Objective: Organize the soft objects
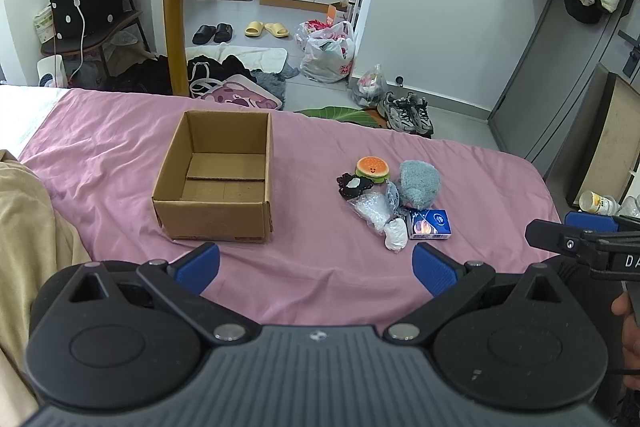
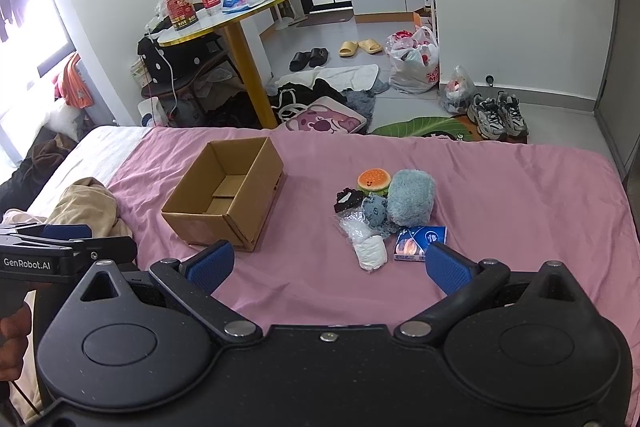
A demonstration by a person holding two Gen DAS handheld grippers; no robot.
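Box (image 1: 218, 179) sits open on the pink sheet (image 1: 320, 267), nothing inside but its own flaps. The toys (burger (image 1: 373, 169), blue plush (image 1: 419, 184), tissue pack (image 1: 430, 224)) lie heaped well right of it. Left gripper (image 1: 316, 269) and right gripper (image 2: 328, 267) both hover spread wide, holding nothing.
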